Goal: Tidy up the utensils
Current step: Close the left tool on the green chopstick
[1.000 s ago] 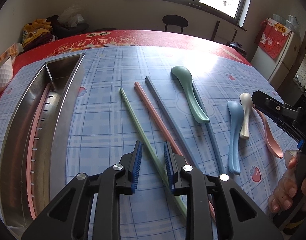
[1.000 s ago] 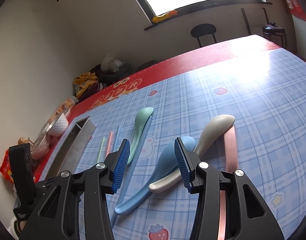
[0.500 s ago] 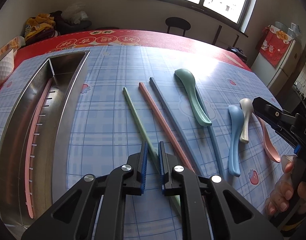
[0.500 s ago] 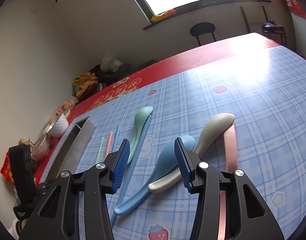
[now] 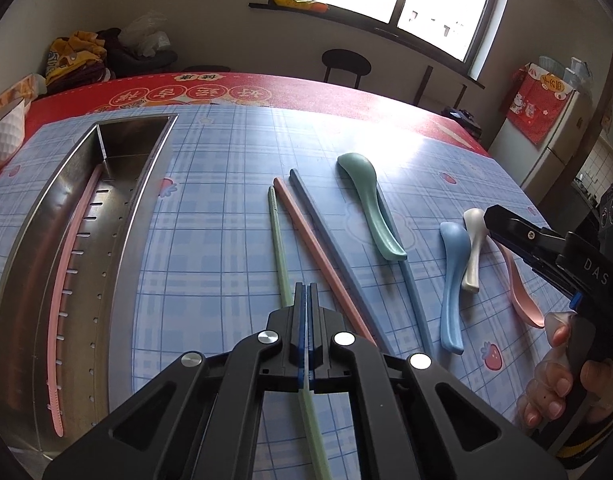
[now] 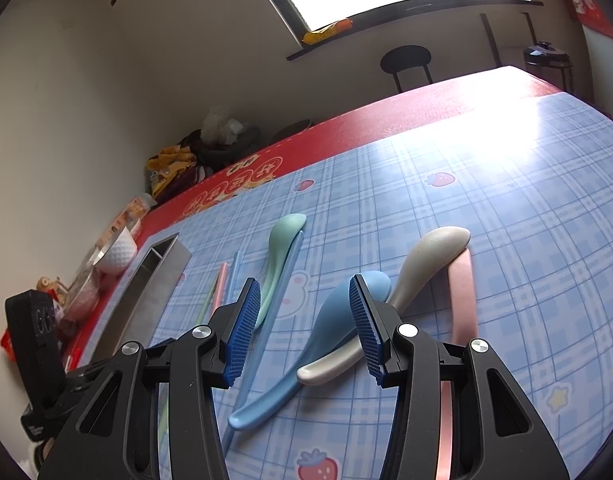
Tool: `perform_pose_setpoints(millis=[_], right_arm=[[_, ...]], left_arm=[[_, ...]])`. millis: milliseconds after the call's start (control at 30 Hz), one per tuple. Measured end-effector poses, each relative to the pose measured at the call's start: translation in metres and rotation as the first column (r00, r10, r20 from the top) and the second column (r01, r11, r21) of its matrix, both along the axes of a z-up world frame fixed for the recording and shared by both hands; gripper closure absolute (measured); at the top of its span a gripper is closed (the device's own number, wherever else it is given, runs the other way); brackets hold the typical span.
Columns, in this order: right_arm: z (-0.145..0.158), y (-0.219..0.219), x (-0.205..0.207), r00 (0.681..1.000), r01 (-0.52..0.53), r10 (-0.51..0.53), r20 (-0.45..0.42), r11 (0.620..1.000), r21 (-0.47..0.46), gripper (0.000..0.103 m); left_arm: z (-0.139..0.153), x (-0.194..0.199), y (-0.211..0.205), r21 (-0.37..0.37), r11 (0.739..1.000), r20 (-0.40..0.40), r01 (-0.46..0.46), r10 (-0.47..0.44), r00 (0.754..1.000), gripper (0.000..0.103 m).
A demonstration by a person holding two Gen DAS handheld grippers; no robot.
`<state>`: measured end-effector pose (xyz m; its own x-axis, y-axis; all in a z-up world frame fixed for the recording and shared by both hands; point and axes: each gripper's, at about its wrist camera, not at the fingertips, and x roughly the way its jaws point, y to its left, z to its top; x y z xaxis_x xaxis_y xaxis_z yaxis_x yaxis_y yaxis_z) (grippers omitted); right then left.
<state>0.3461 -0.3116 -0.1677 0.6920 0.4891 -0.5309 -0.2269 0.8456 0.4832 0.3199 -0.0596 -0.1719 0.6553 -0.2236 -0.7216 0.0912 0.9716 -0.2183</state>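
Note:
My left gripper (image 5: 306, 312) is shut on the green chopstick (image 5: 277, 248), gripping it near the middle as it lies on the blue checked tablecloth. Right of it lie a pink chopstick (image 5: 320, 258), a dark blue chopstick (image 5: 326, 232) and a green spoon (image 5: 370, 208) resting over a light blue chopstick (image 5: 416, 304). Farther right are a blue spoon (image 5: 452, 280), a white spoon (image 5: 472, 248) and a pink spoon (image 5: 522, 300). A metal tray (image 5: 146, 200) at the left holds one pink chopstick (image 5: 66, 280). My right gripper (image 6: 304, 284) hovers open above the blue spoon (image 6: 334, 320), holding nothing.
A white bowl (image 5: 2, 136) and snack packets sit beyond the tray on the red table border. A black stool (image 5: 346, 66) stands behind the table under the window. A person's hand (image 5: 554, 384) holds the right gripper at the near right edge.
The left jaws have closed from open onto the green chopstick. The left gripper shifted slightly along it. The right gripper has stayed still.

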Motion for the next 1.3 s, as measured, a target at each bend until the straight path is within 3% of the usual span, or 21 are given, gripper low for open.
perform_pose_setpoints(millis=[500,633,867,1067,1300], right_arm=[[0.000,0.003,0.000,1.000,-0.008,0.008,-0.001,1.000,-0.002,0.057],[0.000,0.003,0.000,1.000,-0.009,0.009,-0.001,1.000,-0.003,0.057],[0.000,0.003,0.000,1.000,-0.008,0.008,-0.002,1.000,-0.001,0.057],[0.001,0.002,-0.001,1.000,-0.001,0.001,-0.004,1.000,0.004,0.057],[0.001,-0.006,-0.001,1.000,0.021,-0.021,-0.018,0.999,0.028,0.057]], left_arm=[[-0.005,0.004,0.004,-0.006,1.000,-0.025,-0.013,0.013,1.000,0.100],[-0.005,0.002,0.008,-0.004,0.999,-0.029,-0.046,0.045,0.999,0.086],[-0.007,0.005,0.009,0.007,0.998,-0.048,-0.058,0.058,0.997,0.083],[-0.007,0.006,-0.001,0.072,0.996,-0.044,-0.052,0.055,0.998,0.082],[-0.008,0.005,0.000,0.055,0.998,-0.040,-0.044,0.046,0.998,0.078]])
